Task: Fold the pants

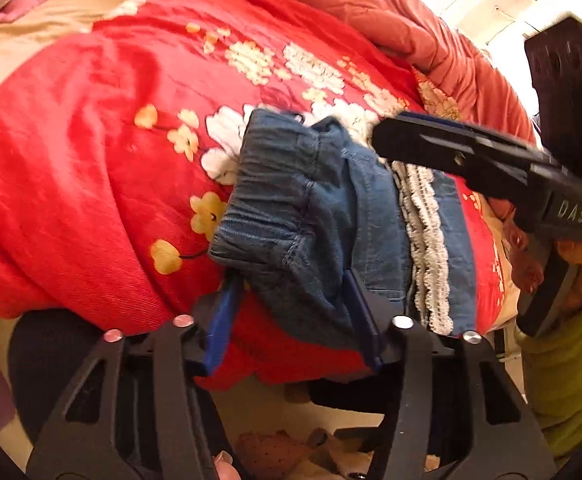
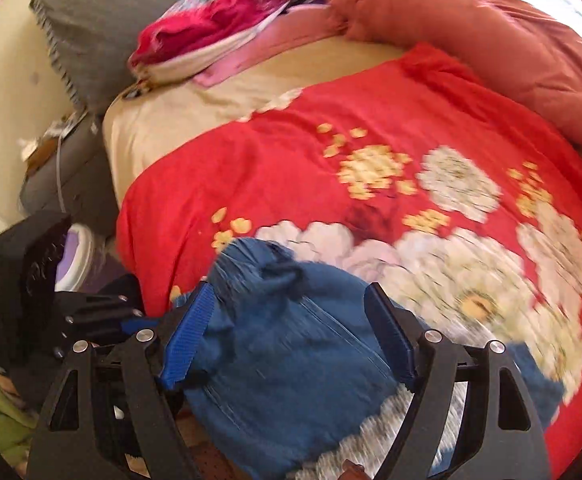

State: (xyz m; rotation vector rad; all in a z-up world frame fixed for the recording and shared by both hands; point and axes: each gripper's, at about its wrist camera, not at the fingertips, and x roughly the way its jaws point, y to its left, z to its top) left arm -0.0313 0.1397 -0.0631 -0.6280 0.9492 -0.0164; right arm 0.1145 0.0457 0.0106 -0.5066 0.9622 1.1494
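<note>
Small blue denim pants with a white lace trim lie bunched near the front edge of a red floral blanket. My left gripper is open, its blue-padded fingers on either side of the pants' near end. The right gripper's black body reaches in from the right above the lace. In the right wrist view my right gripper is open with the blue pants between its fingers; this view is blurred. The left gripper's body shows at left.
An orange-red quilt is heaped at the bed's far side. A grey pillow and a pink and white cloth bundle lie at the head. A beige sheet shows beyond the blanket. A chair and floor are below the bed edge.
</note>
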